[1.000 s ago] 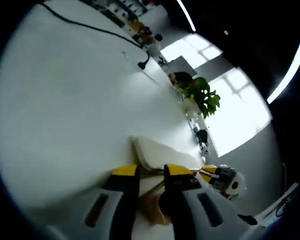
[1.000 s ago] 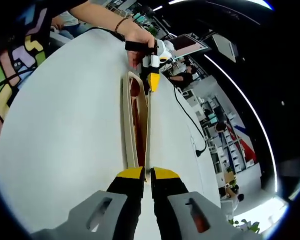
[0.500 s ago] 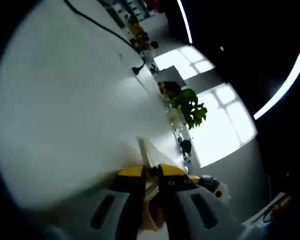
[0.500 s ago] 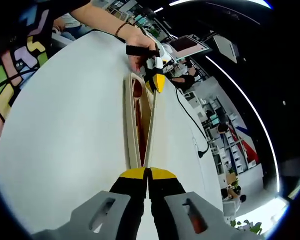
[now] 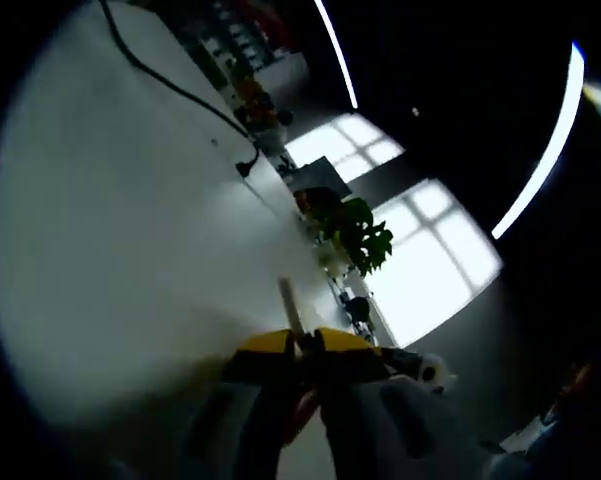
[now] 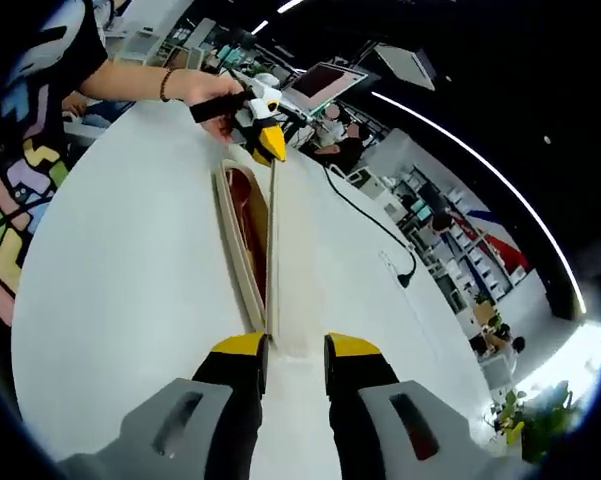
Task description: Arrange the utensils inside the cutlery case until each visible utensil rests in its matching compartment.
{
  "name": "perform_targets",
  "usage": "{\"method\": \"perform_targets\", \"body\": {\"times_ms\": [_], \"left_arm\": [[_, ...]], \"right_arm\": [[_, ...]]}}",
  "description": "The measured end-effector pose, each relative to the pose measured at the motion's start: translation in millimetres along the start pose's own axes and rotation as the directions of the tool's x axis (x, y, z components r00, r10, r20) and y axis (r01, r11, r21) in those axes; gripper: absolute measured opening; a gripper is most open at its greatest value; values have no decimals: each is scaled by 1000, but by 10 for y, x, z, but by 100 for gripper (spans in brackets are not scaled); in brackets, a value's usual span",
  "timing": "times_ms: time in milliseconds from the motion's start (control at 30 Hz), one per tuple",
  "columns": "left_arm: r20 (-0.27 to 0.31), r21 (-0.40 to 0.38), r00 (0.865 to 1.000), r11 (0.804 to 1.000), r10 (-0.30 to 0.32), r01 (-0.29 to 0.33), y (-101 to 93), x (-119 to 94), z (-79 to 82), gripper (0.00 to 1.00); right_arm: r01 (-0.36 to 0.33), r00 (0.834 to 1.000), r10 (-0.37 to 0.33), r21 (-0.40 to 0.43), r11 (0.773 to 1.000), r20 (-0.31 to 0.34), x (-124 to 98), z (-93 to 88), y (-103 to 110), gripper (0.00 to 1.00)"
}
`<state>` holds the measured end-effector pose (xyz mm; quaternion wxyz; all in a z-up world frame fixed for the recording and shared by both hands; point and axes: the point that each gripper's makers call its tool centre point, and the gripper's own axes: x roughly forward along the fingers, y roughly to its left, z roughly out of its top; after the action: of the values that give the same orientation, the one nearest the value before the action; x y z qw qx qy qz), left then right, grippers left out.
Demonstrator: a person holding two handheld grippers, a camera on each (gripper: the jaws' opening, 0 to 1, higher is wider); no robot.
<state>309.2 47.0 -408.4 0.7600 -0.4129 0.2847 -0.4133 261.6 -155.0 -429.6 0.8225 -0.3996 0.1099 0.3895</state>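
cream lid still half up, case not sorted yet

cream-coloured cutlery case (image 6: 242,240) lies long-ways on the white table (image 6: 120,280), running from about 6 o'clock toward 12 o'clock in the right gripper view. its lid (image 6: 271,250) stands on edge along the right side of the case, thin and nearly upright. inside the open case a reddish-brown lining or utensil shows, too foreshortened to tell which compartment holds what.

right gripper (image 6: 292,350) sits at 6 o'clock at the near end of the case, jaws apart with a clear gap, nothing between them; the lid's near edge lies just ahead of the gap, looks not gripped.

left gripper (image 6: 271,143) at 12 o'clock in the right gripper view, held by the person's hand (image 6: 212,92), yellow tips at the far end of the lid. in the left gripper view the same gripper (image 5: 305,345) has its jaws nearly together with the pale lid edge (image 5: 290,305) rising from between them, so it looks clamped on the lid. that view is dark and blurred.

black cable (image 6: 365,215) runs across the table at 2 o'clock, well apart from the case. green plant (image 5: 358,232) beyond the table edge in the left gripper view.

progress, as a judgement: early-to-middle. case is open or being opened or closed, cannot tell which way the lid is going. no utensil is visibly seated in a matching compartment. left to do: settle the lid, check each utensil, place the rest.
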Motion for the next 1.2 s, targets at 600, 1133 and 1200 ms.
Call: {"method": "perform_targets", "body": {"times_ms": [600,1133,1200], "left_arm": [[120,46,993,999,14,-20,-25,-120,-43,8],[143,97,987,992,67,-81,56,-168,-41,9],[141,97,988,992,70,-84,71,-181,-49,9]], "right_arm": [[-57,998,49,415,908,30,4,-152,59,26],[-90,994,43,534,841,100,133,-115,138,21],[-93,994,43,535,840,105,134,-111,139,21]]}}
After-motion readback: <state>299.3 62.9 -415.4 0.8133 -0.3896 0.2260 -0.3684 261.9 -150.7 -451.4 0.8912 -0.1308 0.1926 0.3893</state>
